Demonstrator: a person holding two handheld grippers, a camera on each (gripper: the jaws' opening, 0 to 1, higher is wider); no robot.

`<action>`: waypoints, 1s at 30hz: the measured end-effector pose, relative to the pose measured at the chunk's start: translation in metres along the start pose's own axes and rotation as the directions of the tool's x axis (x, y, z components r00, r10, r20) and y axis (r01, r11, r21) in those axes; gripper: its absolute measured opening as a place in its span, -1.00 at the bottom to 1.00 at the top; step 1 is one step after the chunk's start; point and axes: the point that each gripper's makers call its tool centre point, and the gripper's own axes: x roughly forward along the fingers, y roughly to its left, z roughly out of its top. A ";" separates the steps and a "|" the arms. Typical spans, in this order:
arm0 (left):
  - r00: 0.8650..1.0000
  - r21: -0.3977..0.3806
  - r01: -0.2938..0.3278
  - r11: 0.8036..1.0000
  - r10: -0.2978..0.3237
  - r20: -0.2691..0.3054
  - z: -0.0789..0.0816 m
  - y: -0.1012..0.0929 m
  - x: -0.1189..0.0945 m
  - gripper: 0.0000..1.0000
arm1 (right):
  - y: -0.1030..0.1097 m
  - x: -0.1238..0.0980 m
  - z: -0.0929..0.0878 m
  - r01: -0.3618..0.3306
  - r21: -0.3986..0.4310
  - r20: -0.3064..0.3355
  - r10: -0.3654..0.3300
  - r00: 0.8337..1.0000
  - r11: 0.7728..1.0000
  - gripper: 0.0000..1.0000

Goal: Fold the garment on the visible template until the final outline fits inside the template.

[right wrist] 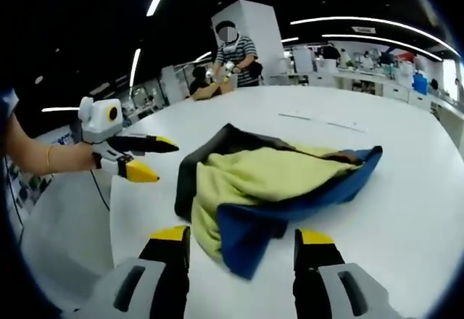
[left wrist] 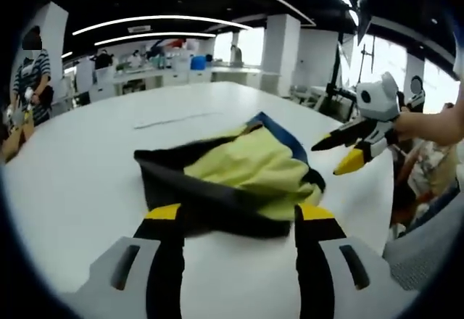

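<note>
Garment [left wrist: 239, 177] between 2 parted grippers

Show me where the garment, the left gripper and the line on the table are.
garment [right wrist: 268, 177], right gripper view, on its yellow lining.
left gripper [right wrist: 148, 158], right gripper view, between its yellow-tipped fingertips.
line on the table [left wrist: 172, 121], left gripper view, on its middle.

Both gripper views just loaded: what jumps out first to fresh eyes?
A crumpled garment, yellow lining out with black and blue edges, lies bunched mid-way on the white table. Both grippers hover open over it, the left gripper and the right gripper on opposite sides. A person in a striped shirt stands at the far edge.
</note>
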 end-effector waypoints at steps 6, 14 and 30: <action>1.000 -0.030 0.004 1.000 -0.004 -0.001 -0.006 -0.011 0.009 -0.09 | 0.001 0.004 -0.008 0.029 0.012 0.016 -0.029 0.999 1.000 -0.37; 0.999 -0.018 -0.010 1.000 0.009 -0.040 -0.015 -0.018 0.020 -0.40 | 0.006 0.012 -0.015 0.049 0.054 0.024 -0.051 0.998 0.997 -0.63; 0.993 0.004 0.010 1.000 -0.010 -0.120 -0.030 -0.025 0.028 -1.00 | -0.009 0.015 -0.008 0.117 0.081 0.074 -0.123 0.990 0.990 -1.00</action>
